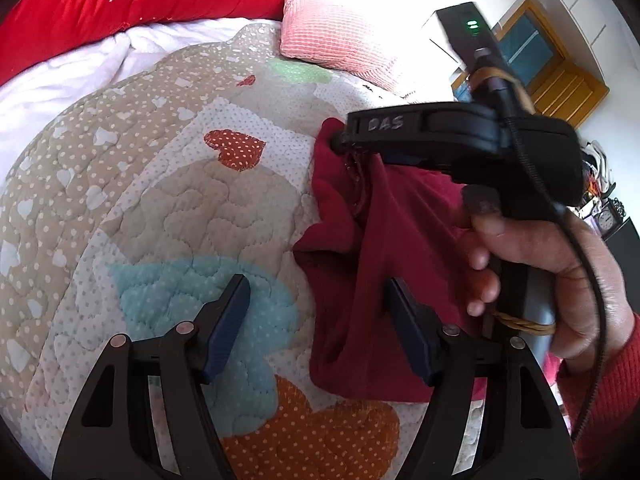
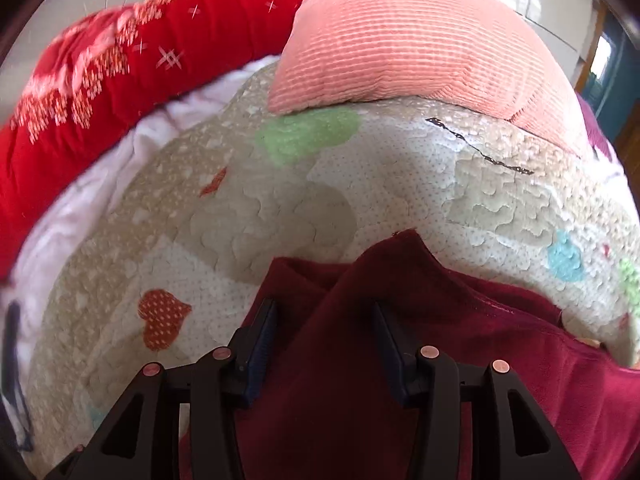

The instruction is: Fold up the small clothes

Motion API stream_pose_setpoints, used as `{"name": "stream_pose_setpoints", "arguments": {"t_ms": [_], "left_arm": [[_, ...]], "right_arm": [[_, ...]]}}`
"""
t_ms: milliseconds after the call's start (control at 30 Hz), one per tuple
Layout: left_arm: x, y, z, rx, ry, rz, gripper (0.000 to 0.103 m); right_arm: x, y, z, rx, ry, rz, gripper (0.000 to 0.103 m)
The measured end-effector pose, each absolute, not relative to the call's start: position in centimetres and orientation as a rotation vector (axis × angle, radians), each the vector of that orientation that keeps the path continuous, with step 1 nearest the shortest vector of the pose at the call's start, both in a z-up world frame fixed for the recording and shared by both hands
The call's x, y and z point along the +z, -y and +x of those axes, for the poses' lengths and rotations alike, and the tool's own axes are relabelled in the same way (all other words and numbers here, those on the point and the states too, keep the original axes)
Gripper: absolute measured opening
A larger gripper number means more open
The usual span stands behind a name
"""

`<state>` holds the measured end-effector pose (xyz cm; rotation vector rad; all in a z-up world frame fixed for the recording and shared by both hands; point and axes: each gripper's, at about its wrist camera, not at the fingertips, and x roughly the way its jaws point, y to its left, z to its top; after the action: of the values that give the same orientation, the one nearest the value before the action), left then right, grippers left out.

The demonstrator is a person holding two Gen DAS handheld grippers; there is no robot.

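Note:
A dark maroon garment (image 1: 360,260) lies crumpled on a heart-patterned quilt (image 1: 160,200). My left gripper (image 1: 316,286) hangs open over the garment's left edge. Its right finger is above the cloth and its left finger above the quilt, and neither presses on anything. A hand (image 1: 540,248) holds my right gripper (image 1: 340,142), whose tip is at the garment's far corner. In the right wrist view the right gripper (image 2: 324,310) is open, with a raised fold of the garment (image 2: 340,380) lying between its fingers. The pads do not pinch the fold.
A pink ribbed pillow (image 2: 400,40) rests on the far side of the quilt (image 2: 280,220). A red embroidered blanket (image 2: 120,60) and a white sheet (image 2: 100,184) lie along the far left. A wooden door (image 1: 568,84) stands beyond the bed on the right.

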<state>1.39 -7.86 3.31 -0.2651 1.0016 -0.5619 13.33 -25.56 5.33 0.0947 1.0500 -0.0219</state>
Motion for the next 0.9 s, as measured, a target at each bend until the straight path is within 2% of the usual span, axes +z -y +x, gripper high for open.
{"name": "stream_pose_setpoints", "arguments": {"t_ms": [200, 300, 400, 500, 633, 733, 800, 833, 900], "left_arm": [[3.2, 8.2, 1.4, -0.552, -0.988, -0.234, 0.071], [3.2, 8.2, 1.5, -0.554, -0.988, -0.243, 0.071], [3.3, 8.0, 1.3, -0.561, -0.994, -0.254, 0.071], [3.4, 7.5, 1.0, -0.565, -0.997, -0.261, 0.071], [3.4, 7.0, 1.1, -0.57, -1.003, -0.279, 0.071], [3.3, 6.8, 1.3, -0.57, -1.002, -0.284, 0.072], [3.3, 6.8, 1.3, -0.568, -0.998, -0.276, 0.073], [3.3, 6.9, 1.3, -0.568, -0.996, -0.27, 0.073], [3.4, 7.1, 1.2, -0.565, -0.993, -0.261, 0.074]], "right_arm": [[7.3, 27.4, 11.3, 0.051, -1.056, 0.267, 0.049], [7.8, 26.8, 10.8, 0.062, -1.066, 0.305, 0.061], [7.5, 26.1, 11.2, 0.064, -1.102, 0.324, 0.064], [7.1, 24.8, 12.6, 0.027, -1.138, 0.255, 0.067], [5.8, 23.3, 14.5, -0.008, -1.198, 0.185, 0.082], [4.7, 21.7, 15.0, -0.025, -1.224, 0.054, 0.083], [4.3, 20.9, 14.6, -0.032, -1.209, -0.028, 0.071], [4.3, 20.8, 14.3, -0.048, -1.196, -0.07, 0.049], [4.7, 21.3, 13.5, -0.051, -1.166, -0.072, 0.037]]}}
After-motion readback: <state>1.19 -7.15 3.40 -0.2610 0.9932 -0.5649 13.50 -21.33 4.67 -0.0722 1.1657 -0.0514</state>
